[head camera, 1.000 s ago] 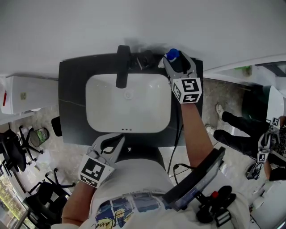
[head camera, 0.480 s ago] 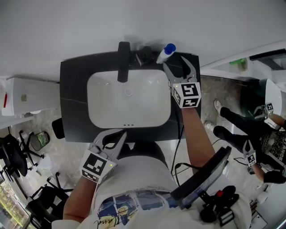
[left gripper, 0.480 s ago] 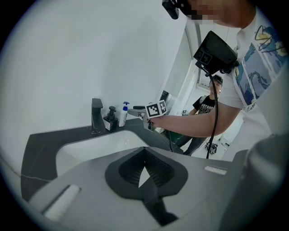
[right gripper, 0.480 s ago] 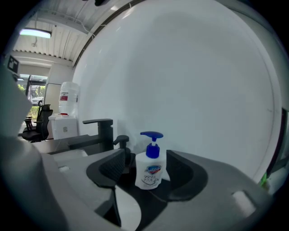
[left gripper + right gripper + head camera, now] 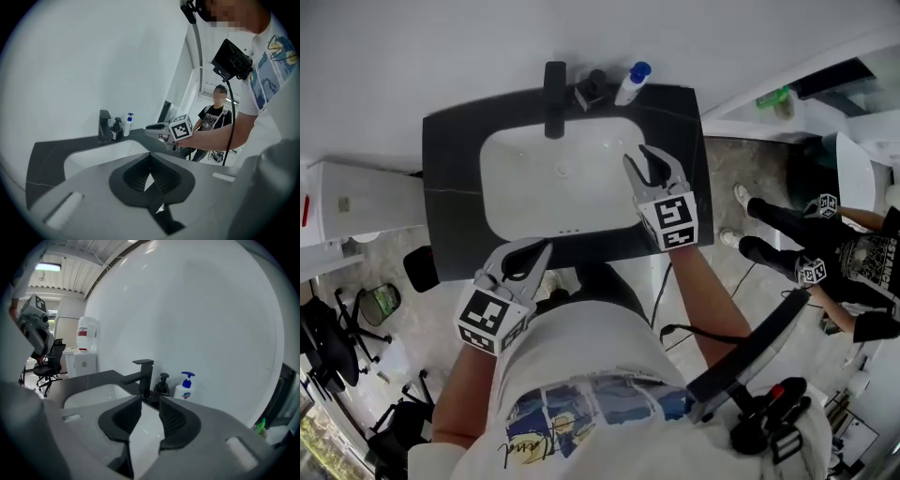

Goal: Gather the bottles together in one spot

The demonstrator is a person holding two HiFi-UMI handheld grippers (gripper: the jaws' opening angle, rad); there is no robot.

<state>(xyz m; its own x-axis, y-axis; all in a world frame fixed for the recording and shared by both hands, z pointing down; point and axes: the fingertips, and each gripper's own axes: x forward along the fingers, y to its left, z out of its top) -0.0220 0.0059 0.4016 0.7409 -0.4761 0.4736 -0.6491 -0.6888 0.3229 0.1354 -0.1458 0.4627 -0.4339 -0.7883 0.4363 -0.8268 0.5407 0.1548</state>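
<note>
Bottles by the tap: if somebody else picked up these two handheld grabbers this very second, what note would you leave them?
Grippers: the left gripper has its fingers shut and empty, near the front edge of the counter. The right gripper is open with nothing between its fingers, which have just been closing. It hangs over the basin, apart from the bottles.
Things: the white bottle with the blue pump and the dark pump bottle stand side by side at the back of the counter, right of the tap.
Done: both visible bottles share one spot.
Left: probably nothing. Check for bottles out of view.
</note>
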